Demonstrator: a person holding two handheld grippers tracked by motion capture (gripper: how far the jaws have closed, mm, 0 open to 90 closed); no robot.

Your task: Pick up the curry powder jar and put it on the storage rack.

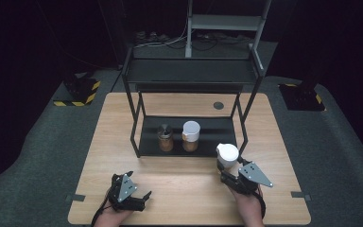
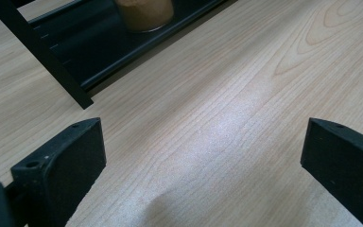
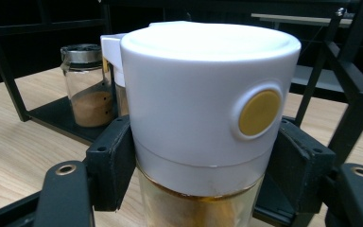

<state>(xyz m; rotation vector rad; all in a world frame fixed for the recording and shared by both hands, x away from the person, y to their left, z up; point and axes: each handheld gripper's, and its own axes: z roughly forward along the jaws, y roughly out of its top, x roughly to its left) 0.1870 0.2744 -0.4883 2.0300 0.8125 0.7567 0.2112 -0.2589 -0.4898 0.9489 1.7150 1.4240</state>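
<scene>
The rack (image 1: 189,75) with two jars (image 1: 165,138) blocks the table (image 1: 179,189) middle; bare wood lies open before it.

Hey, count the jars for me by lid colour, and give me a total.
White lid: 2, the held jar in the right gripper and the white-lidded jar on the rack
Dark metal lid: 1, the metal-lidded jar on the rack's lower shelf
Total: 3 jars

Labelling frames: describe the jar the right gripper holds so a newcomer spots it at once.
Start at the black rack on the wooden table; off its front right corner, the right gripper clamps a white-lidded jar. Unlike the two jars on the rack's bottom shelf, it sits outside the rack, gripped.
</scene>
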